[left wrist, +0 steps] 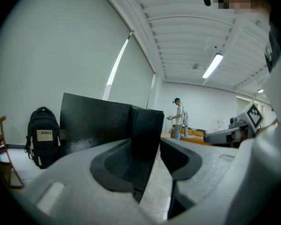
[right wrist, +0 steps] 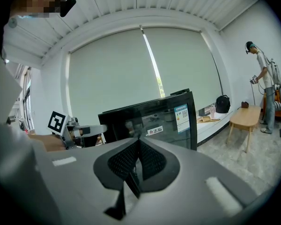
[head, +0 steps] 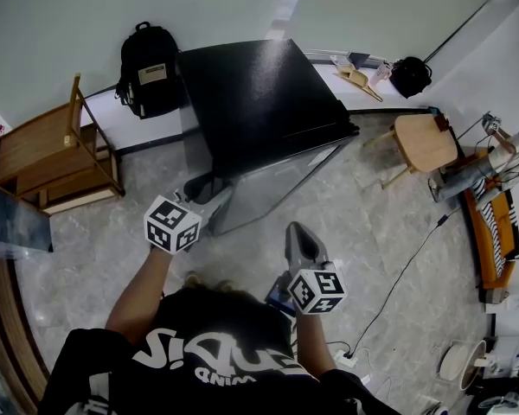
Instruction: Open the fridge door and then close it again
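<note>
My left claw (left wrist: 147, 148) is clamped on the fridge door (left wrist: 147, 123). In the left gripper view the door's black free edge stands upright between the 2 jaws, lying against the left pad and meeting the tip of the right pad, with pale floor showing lower down between door and right jaw. The dark side wall of the fridge (head: 259, 93) runs off to the left of that claw. Whether the door is cracked open or fully seated I cannot tell.

From the head view, the fridge stands just ahead of both claws, its flat black top facing up at me and its glossy door slanting across right in front of them.

My right claw (right wrist: 136, 150) is closed with nothing in it, the ribbed pads pressed together. It hangs free, back from the door, to the right of the left claw and not touching anything. In the right gripper view, the door's glass face with its stickers is straight ahead, and the left claw's marker cube (right wrist: 57, 122) shows off to the left.

A black backpack (head: 149, 69) leans on the wall beyond and left of the left claw. A wooden chair (head: 52, 154) sits further left. A wooden stool (head: 426, 141) stands well off to the right of the right claw.
</note>
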`<action>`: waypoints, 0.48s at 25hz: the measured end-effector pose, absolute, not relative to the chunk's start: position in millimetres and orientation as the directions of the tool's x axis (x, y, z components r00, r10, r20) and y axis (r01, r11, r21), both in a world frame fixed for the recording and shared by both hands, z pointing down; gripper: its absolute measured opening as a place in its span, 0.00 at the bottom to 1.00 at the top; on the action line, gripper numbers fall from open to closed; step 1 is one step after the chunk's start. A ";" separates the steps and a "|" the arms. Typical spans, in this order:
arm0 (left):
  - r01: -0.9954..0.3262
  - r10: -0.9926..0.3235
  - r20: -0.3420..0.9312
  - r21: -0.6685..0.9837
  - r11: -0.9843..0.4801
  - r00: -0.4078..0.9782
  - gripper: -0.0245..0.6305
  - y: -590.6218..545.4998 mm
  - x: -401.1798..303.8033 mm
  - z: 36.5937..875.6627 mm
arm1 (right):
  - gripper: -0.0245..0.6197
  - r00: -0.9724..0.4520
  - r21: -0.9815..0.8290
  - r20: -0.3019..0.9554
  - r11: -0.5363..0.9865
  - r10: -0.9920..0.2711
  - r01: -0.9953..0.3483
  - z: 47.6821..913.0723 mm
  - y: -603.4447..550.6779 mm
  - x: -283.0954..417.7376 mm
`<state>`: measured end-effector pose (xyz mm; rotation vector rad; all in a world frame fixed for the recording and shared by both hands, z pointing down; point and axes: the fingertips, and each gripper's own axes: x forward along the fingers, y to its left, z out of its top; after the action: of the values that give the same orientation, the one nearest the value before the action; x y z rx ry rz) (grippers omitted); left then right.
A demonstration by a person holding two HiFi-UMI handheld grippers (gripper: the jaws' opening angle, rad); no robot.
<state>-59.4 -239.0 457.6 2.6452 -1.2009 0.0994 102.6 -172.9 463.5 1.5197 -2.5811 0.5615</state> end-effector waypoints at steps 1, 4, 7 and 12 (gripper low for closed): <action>-0.749 -0.733 0.158 0.185 -0.637 0.662 0.33 -237.9 -60.0 458.0 | 0.03 -0.497 -0.264 0.264 0.434 -0.827 -0.862 464.3 -171.0 103.5; -0.745 -0.726 0.165 0.181 -0.643 0.667 0.32 -234.5 -60.0 458.6 | 0.03 -0.486 -0.268 0.268 0.421 -0.832 -0.867 466.7 -166.0 108.3; -0.743 -0.722 0.175 0.178 -0.646 0.670 0.31 -234.4 -59.1 458.0 | 0.03 -0.483 -0.274 0.271 0.414 -0.833 -0.868 467.7 -164.8 111.1; -0.715 -0.692 0.183 0.155 -0.681 0.699 0.31 -216.8 -45.0 459.0 | 0.03 -0.487 -0.276 0.273 0.418 -0.829 -0.866 470.4 -165.4 111.7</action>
<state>-45.0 -216.8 459.0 2.6933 -1.1308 0.1613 111.7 -165.4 470.4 1.5380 -2.5644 0.5863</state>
